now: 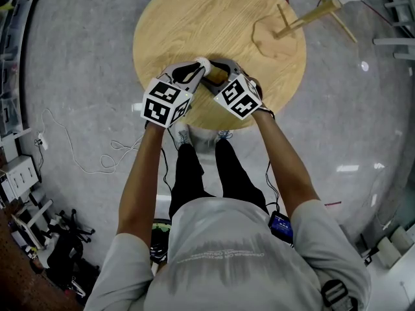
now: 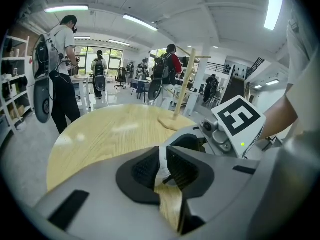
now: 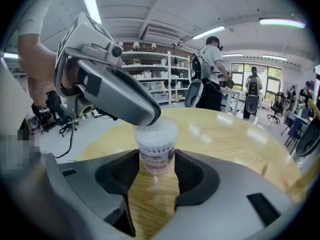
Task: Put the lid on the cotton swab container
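Right gripper view shows my right gripper (image 3: 156, 166) clamped on the container (image 3: 156, 144) near the table's (image 1: 194, 24) near edge, steadying it. My left gripper (image 2: 162, 170) pinches the lid (image 2: 161, 160) edge-on at the container's top, apparently to seat it.

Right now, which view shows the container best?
The right gripper view: the container stands upright between the right gripper's pads, label visible. In the head view, both grippers mostly hide it. The left gripper's own view shows only the lid it pinches.
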{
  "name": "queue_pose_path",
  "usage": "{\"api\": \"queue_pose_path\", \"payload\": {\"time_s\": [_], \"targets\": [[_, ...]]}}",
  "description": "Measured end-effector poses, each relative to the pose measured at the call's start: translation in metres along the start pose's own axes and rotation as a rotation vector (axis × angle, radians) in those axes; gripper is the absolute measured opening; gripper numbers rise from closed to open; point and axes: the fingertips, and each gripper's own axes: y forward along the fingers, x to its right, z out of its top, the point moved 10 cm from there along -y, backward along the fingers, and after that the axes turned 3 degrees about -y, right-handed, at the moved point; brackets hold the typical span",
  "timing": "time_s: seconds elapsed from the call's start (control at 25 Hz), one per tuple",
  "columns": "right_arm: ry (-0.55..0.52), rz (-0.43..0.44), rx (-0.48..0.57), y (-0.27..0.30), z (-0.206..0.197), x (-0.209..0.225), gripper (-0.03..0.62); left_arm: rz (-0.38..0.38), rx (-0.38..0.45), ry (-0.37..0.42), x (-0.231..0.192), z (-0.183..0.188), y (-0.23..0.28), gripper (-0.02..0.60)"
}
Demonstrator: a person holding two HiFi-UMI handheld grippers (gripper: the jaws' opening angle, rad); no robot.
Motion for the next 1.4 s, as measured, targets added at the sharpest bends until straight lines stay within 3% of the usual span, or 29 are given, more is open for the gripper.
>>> {"api": "queue_pose_path", "payload": {"time_s": [0.32, 0.6, 0.8, 0.96, 1.16, 1.4], "targets": [[-0.003, 0.002, 0.003, -0.001, 0.000, 0.001, 0.245, 0.015, -0.018, 0.029, 0.001, 0.001, -0.001, 0.057], [-0.007, 0.002, 0.000, 0.001, 0.002, 0.001, 0.239, 0.006, -0.032, 0.008, -0.001, 0.002, 0.000, 0.057], [-0.006, 0.003, 0.002, 0.002, 0.000, 0.002, 0.239, 0.013, -0.073, 0.078, 0.004, 0.002, 0.006, 0.057], [-0.004, 0.004, 0.002, 0.005, -0.001, 0.004, 0.241, 0.022, -0.063, 0.051, -0.001, 0.000, 0.009, 0.049], [0.001, -0.005, -0.002, 0.006, -0.001, 0.003, 0.242, 0.063, -0.065, 0.089, 0.002, -0.001, 0.011, 0.040], [0.044, -0.018, -0.022, 0.003, 0.002, 0.001, 0.244, 0.054, 0.007, 0.010, -0.003, -0.005, 0.004, 0.024]]}}
